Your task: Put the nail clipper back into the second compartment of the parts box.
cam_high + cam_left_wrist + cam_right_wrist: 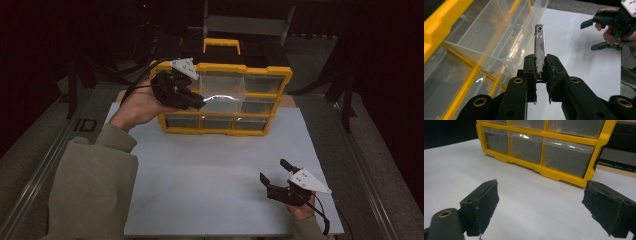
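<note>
A yellow organizer cabinet [287, 75] with clear plastic drawers stands upright at the back of the white table sheet [210, 170]. My left gripper [200, 102] is held up against the cabinet's left front. In the left gripper view its jaws [540, 62] are shut on a flat shiny metal bar [539, 42] with two holes at its far tip. The bar points over a clear drawer [499, 32] that is pulled out of the yellow frame [439, 27]. My right gripper [273, 170] hovers low at the near right of the sheet, open and holding nothing [541, 202].
A yellow carry handle [221, 44] tops the cabinet. The bottom row of drawers [566, 156] is pushed in. Bare white sheet lies between the cabinet and my right gripper. A sleeved forearm [95, 185] crosses the near left. The surroundings are dark.
</note>
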{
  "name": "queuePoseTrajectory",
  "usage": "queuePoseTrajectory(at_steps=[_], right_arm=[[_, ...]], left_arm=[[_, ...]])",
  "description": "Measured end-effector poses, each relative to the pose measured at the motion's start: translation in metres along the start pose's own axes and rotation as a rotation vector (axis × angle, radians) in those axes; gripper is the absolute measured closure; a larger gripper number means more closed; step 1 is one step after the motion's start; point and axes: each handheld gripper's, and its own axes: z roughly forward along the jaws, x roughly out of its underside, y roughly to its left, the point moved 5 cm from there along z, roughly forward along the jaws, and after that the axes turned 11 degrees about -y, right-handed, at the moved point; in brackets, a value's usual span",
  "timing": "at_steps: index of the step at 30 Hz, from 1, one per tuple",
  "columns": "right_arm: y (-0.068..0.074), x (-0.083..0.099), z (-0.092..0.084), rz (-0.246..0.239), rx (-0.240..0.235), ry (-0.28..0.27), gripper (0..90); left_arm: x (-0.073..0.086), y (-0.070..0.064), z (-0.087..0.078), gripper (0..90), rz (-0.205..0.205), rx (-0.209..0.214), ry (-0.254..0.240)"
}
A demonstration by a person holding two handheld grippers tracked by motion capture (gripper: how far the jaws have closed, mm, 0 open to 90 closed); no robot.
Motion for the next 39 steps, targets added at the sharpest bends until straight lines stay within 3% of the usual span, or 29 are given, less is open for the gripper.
queuePoseTrajectory(at_steps=[27, 39], right_arm=[[0.0, 0.0, 0.0, -0.002, -0.003, 0.001, 12.6], [0.001, 0.001, 0.001, 0.001, -0.002, 0.004, 12.6]], left_arm=[[-0.017, 0.021, -0.002, 79.9, -0.055, -0.071, -0.027], [-0.023, 0.025, 0.009, 79.8, -0.096, -0.104, -0.031]])
